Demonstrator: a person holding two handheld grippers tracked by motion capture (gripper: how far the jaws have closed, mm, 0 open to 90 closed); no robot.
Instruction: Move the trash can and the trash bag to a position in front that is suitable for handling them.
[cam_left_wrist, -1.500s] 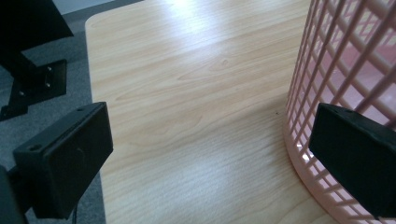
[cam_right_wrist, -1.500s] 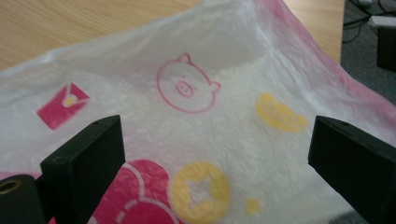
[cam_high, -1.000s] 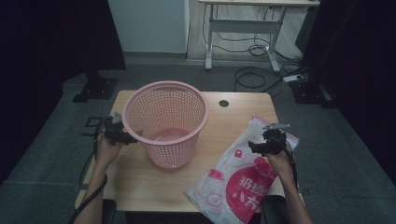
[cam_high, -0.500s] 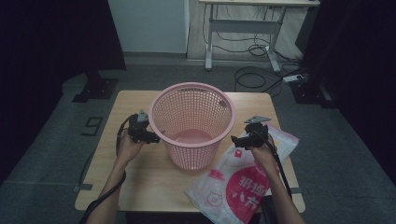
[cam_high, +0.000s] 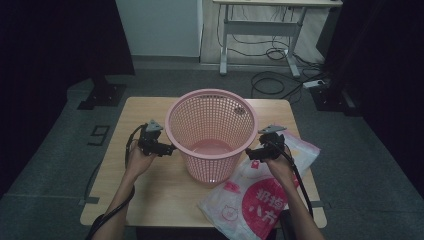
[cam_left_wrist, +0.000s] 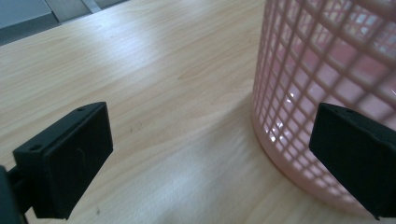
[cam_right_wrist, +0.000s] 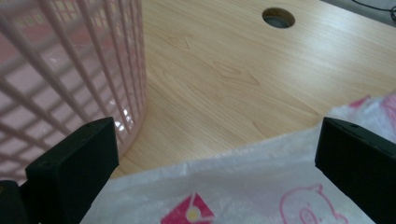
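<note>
Pink plastic mesh basket (cam_high: 212, 135) stands upright mid-table, between the two grippers. L gripper (cam_high: 161, 148) just beside its wall on one side, R gripper (cam_high: 257, 151) just beside the other; neither clearly touching.

L gripper view: jaws spread wide, nothing between them but bare light wooden tabletop (cam_left_wrist: 154, 93); basket wall sits at the far-side jaw, lower mesh right in front. R gripper view: jaws equally wide, basket wall by one jaw, white plastic bag w/ pink print (cam_right_wrist: 261, 186) lying flat under and ahead of the other jaw.

Step in hand, as judged: basket parked, next grab prob. the bag. To do well: R gripper drops toward bag edge nearest it, pinches a single raised fold, not flat film against wood. Keep L near the basket wall to steady it; light basket will tip if nudged.

Pose: both forearms reach in from the near edge, angled inward toward basket, wrists level, grippers pointing at each other across it. R hand (cam_high: 280, 167) rests over the bag.
</note>
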